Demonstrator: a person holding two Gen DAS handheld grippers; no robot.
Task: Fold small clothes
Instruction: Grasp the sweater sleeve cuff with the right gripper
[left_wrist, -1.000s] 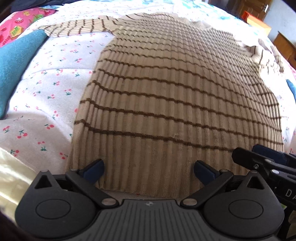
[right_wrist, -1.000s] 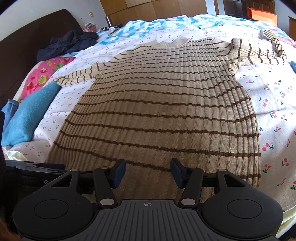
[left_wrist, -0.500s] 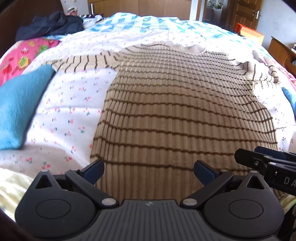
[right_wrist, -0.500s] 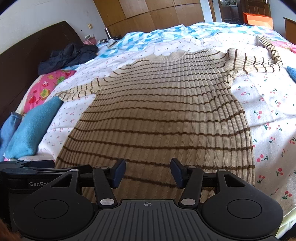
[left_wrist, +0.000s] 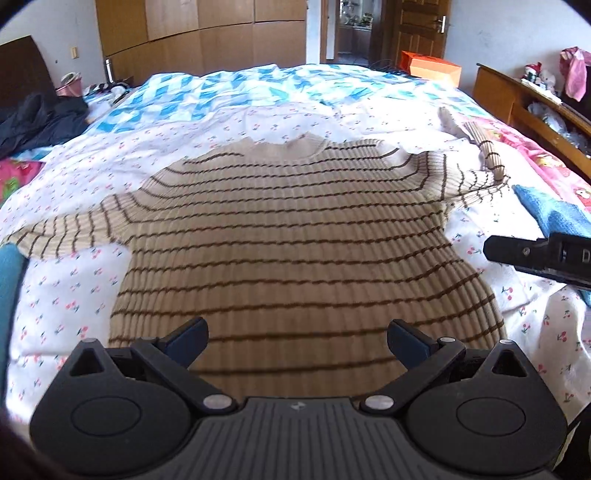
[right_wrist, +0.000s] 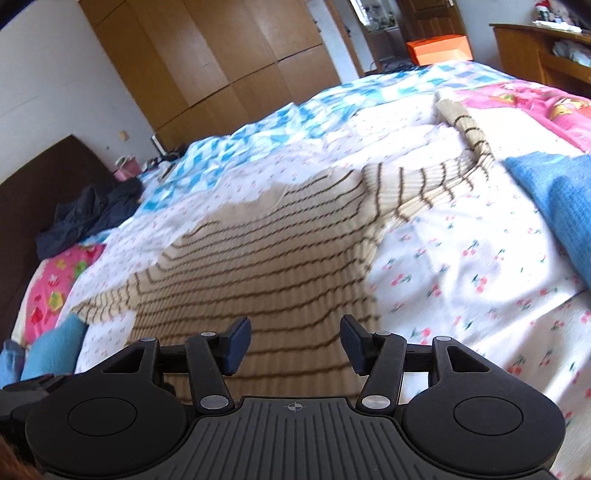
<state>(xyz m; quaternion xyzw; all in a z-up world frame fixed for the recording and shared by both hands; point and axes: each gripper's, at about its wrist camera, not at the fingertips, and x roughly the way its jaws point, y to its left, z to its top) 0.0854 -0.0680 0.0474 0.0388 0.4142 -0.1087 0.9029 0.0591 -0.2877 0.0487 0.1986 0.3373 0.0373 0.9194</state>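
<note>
Lying flat with sleeves spread on the cherry-print bedsheet (left_wrist: 66, 295), the striped beige sweater (left_wrist: 295, 240) sits under the left gripper (left_wrist: 295, 341) and right gripper (right_wrist: 293, 343), both spread wide, gripping nothing.

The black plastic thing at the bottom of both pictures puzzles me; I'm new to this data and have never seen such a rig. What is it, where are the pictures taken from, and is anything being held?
Those are two handheld grippers, one in each of a person's hands, each with a fisheye camera looking forward along its two fingers. One picture is from the left gripper, the other from the right gripper. Both are open and hold nothing. Ahead, a beige striped sweater lies spread flat, sleeves out, on a cherry-print bedsheet. Blue knitted cloth lies to its right. The black bar at the left view's right edge is the other gripper.
</note>
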